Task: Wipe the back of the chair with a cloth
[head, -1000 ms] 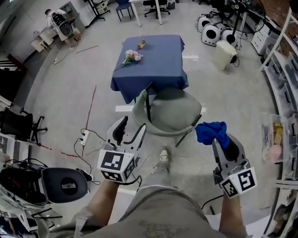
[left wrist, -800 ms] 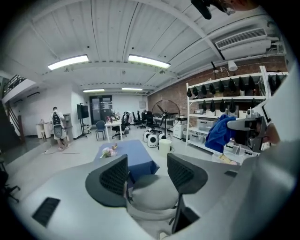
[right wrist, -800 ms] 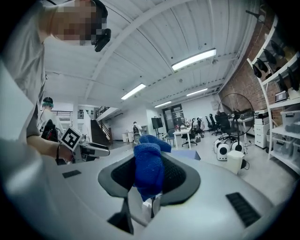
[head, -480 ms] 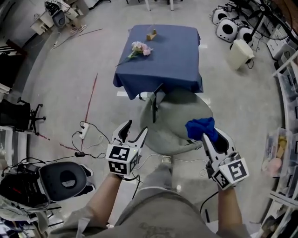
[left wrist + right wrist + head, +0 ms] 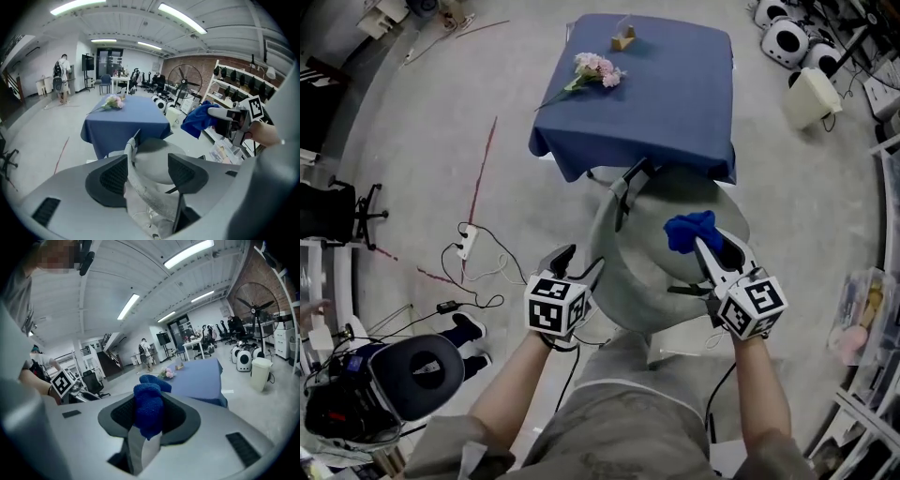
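Observation:
A grey-green shell chair (image 5: 649,274) stands right in front of me, tucked against a blue-covered table. My right gripper (image 5: 705,246) is shut on a bunched blue cloth (image 5: 686,230), held over the chair's right side. In the right gripper view the blue cloth (image 5: 149,404) fills the gap between the jaws. My left gripper (image 5: 581,262) is open at the chair's left rim. In the left gripper view the chair's pale back edge (image 5: 136,180) runs between the spread jaws; whether it touches them I cannot tell. The cloth (image 5: 199,119) shows there at the right.
The blue-covered table (image 5: 666,94) carries a pink flower bunch (image 5: 596,67) and a small wooden piece (image 5: 623,39). A power strip with cables (image 5: 467,246) lies on the floor at the left. A black round stool (image 5: 420,373) sits at lower left; a white bin (image 5: 814,94) at upper right.
I have stepped closer to the chair. Both grippers moved forward: the right one carried the cloth from beside the chair to over it, the left one reached the chair's rim.

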Action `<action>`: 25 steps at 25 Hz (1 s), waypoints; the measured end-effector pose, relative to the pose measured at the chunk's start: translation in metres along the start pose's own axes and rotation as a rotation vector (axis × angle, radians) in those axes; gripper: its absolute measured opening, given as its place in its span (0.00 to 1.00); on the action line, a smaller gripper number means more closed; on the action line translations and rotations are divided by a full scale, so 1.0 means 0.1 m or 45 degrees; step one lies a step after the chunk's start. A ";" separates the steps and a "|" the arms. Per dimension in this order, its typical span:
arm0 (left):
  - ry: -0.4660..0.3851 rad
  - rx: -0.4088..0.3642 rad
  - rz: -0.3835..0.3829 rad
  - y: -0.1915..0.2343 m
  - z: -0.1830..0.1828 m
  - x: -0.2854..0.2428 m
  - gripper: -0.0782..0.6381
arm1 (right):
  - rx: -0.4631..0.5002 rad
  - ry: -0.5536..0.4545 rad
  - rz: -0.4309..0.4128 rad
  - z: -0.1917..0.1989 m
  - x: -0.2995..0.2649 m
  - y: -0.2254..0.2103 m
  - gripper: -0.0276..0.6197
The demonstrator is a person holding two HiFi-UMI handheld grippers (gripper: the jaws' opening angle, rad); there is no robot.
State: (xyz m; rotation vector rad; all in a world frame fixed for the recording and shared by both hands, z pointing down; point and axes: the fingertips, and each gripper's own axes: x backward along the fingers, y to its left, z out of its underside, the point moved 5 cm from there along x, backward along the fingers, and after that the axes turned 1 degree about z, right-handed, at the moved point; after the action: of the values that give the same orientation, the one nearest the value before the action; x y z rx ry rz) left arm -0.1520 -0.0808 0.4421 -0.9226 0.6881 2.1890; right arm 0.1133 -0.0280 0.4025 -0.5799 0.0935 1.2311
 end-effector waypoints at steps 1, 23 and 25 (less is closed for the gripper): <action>0.019 0.017 0.006 0.03 0.04 -0.05 0.50 | 0.000 0.015 -0.010 0.03 -0.10 -0.01 0.25; 0.197 0.306 0.060 0.31 0.61 -0.69 0.41 | -0.085 0.272 -0.107 1.22 -1.88 -0.25 0.25; 0.194 0.324 0.073 0.31 0.61 -0.68 0.40 | -0.117 0.281 -0.092 1.33 -1.99 -0.26 0.25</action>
State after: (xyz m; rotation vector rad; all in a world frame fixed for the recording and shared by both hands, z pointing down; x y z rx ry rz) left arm -0.1633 -0.0848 0.5378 -0.9506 1.0513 2.0343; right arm 0.0358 -0.1427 0.6000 -0.7923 0.2005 1.1029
